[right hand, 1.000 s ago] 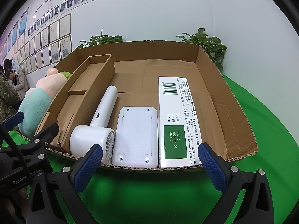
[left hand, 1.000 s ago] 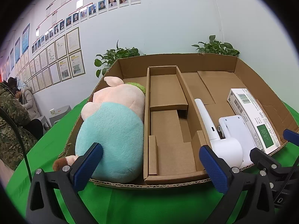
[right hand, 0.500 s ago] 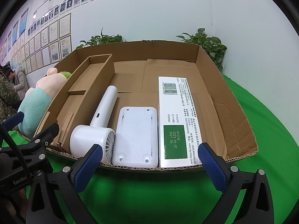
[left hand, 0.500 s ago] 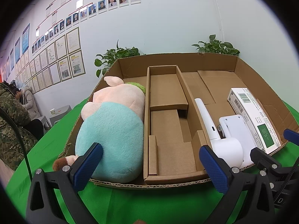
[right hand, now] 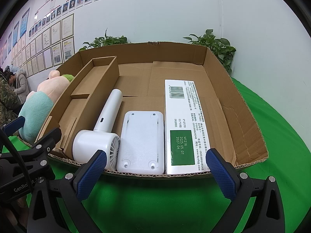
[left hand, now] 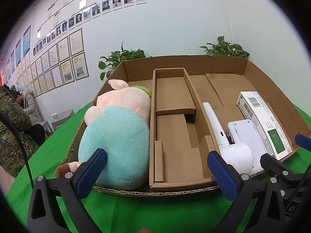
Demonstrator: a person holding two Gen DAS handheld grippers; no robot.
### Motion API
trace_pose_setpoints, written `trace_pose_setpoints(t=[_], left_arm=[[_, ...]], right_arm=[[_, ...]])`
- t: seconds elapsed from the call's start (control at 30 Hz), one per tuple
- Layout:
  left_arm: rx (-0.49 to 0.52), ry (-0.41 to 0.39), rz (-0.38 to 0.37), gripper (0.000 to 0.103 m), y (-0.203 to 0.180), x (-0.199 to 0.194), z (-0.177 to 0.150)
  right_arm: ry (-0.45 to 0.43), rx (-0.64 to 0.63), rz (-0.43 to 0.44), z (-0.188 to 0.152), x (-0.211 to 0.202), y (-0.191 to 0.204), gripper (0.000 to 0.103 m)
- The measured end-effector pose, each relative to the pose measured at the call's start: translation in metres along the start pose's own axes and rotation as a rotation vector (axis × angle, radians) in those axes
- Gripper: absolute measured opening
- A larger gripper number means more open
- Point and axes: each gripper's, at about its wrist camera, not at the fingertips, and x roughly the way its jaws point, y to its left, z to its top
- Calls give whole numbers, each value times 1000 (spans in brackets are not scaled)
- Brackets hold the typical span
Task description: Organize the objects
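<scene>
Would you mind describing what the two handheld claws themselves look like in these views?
Both look alike: the left claw and right claw each have a black plastic frame with triangular cut-outs and silver screws, and two fingers tipped with dark blue, knurled pads. A black cable runs past the left one, whose body carries white lettering starting "GenRo".

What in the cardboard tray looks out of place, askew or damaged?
Little stands out. The plush toy bulges over the cardboard tray's left wall. The fan, white case and long box lie neatly side by side.
</scene>
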Motion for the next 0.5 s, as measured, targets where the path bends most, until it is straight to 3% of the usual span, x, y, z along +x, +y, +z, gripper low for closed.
trace_pose_setpoints(t=[0.5], left_arm=[[2, 4, 4, 103, 0, 1, 0]], right_arm=[[0, 0, 0, 0, 0, 0, 103]])
